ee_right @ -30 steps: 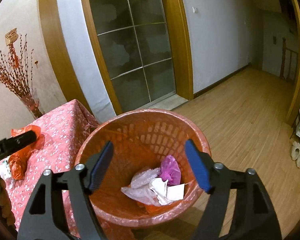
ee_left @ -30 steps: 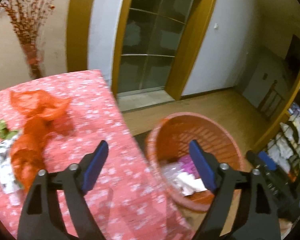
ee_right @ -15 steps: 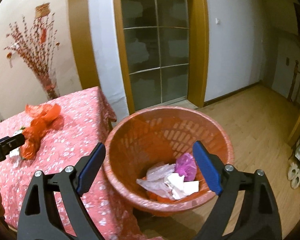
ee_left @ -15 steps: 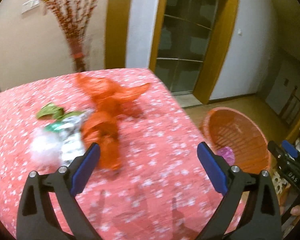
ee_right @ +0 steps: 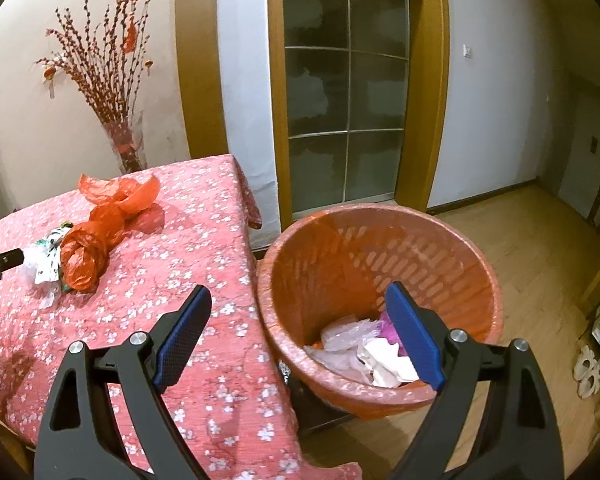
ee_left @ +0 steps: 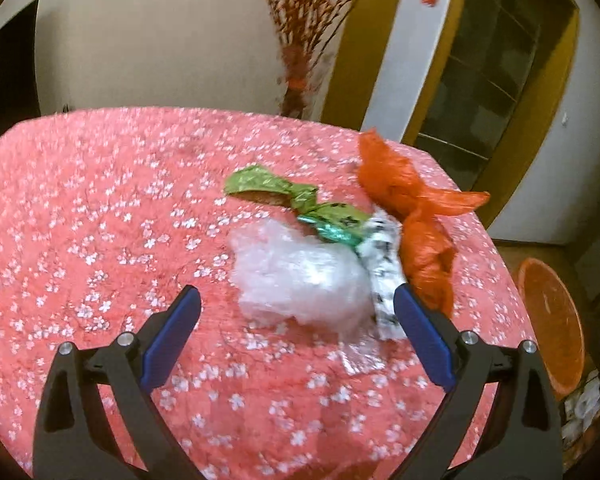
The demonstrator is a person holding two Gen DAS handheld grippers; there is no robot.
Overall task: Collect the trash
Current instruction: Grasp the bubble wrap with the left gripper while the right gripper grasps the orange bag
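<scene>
Left claw [ee_left: 296,320] spread wide and empty above clear crumpled plastic [ee_left: 300,280], trash clustered near the counter's [ee_left: 80,208] right edge, right claw [ee_right: 300,328] likewise apart, over the orange bin's [ee_right: 452,236] rim beside that edge

I count 1 orange bag [ee_left: 416,216], 1 green wrapper [ee_left: 284,192], 1 clear plastic wad [ee_left: 300,276], 1 printed white wrapper [ee_left: 382,264] and 1 orange bin [ee_right: 380,280].
</scene>
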